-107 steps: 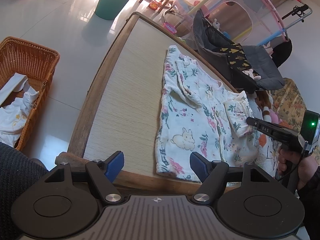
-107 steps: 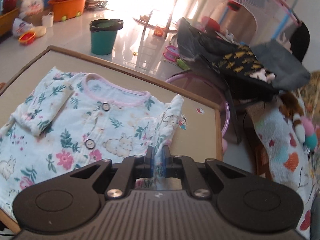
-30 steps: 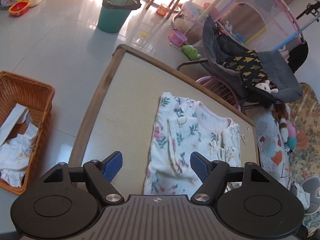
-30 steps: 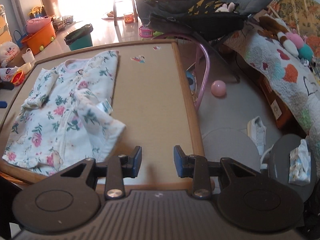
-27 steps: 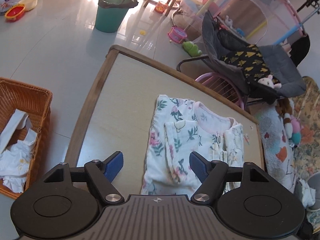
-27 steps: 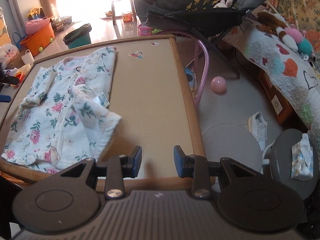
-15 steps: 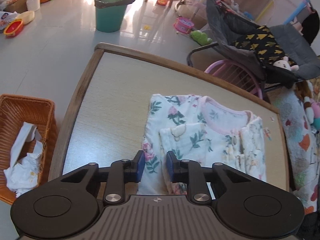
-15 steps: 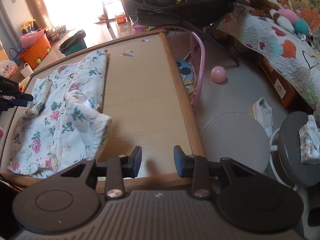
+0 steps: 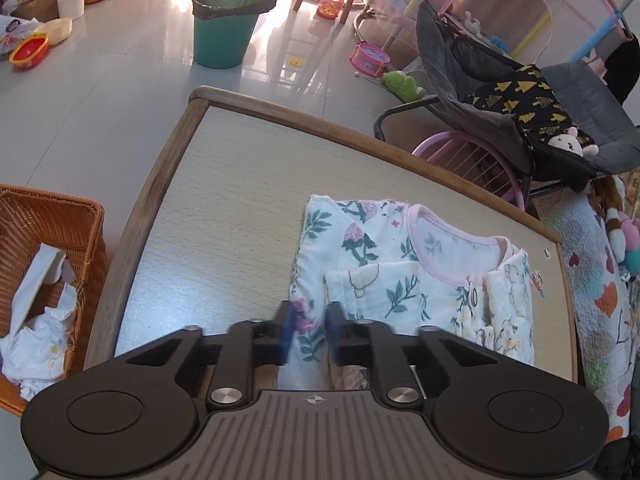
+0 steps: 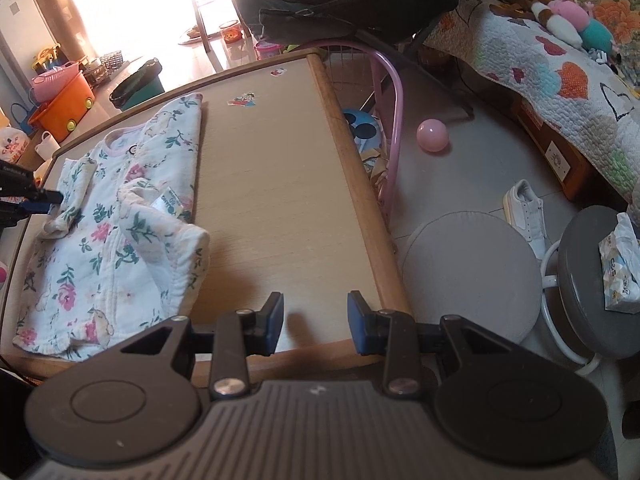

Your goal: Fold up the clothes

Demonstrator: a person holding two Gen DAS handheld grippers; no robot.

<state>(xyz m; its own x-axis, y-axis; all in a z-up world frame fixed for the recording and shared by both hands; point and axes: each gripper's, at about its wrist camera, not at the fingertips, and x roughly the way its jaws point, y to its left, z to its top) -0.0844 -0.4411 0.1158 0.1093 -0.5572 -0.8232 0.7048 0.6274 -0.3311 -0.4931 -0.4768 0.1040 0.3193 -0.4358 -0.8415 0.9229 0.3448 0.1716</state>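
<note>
Garment (image 9: 404, 280) edge between left fingers (image 9: 287, 330)

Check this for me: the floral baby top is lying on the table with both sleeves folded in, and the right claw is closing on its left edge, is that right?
Not quite: it is the left claw, not the right, closing on the left edge of the floral baby top, as the left wrist view shows. The right claw hangs open over bare table. The top does lie on the table with both sleeves folded in.
</note>
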